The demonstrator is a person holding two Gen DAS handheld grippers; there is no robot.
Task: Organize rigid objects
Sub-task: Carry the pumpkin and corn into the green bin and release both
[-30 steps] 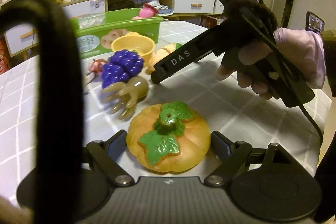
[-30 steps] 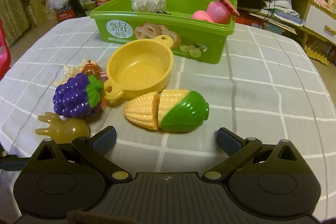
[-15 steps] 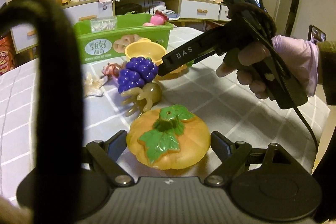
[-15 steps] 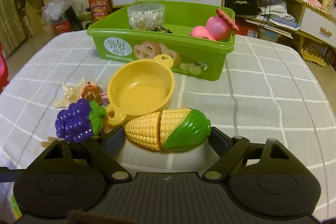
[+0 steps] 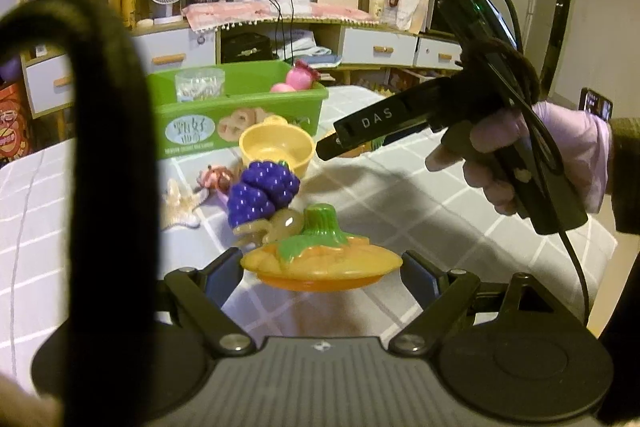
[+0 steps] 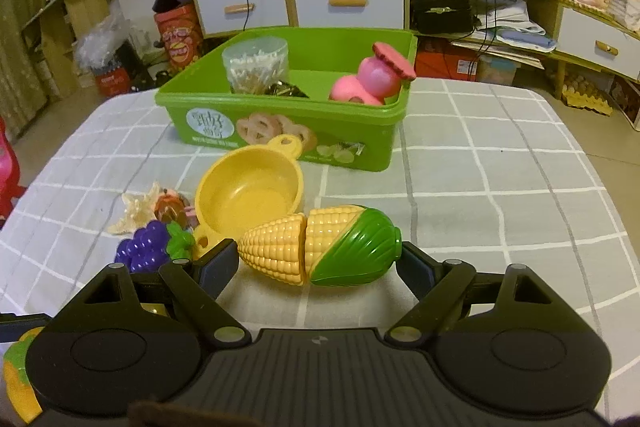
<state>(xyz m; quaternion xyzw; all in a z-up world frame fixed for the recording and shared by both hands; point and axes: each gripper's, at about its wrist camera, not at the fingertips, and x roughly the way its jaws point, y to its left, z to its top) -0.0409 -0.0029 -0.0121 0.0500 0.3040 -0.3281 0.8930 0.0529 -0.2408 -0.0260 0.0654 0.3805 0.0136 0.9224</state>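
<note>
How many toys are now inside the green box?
1: a pink toy lies in the right compartment of the green box. The left compartment holds a clear cup of cotton swabs and something dark; more may be hidden.

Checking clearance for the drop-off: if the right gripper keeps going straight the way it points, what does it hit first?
The right gripper is shut on the toy corn. Straight ahead, the yellow toy pan sits slightly left of the line; beyond it, the green bin front wall. Probably the pan's rim first, but depth is unclear.
</note>
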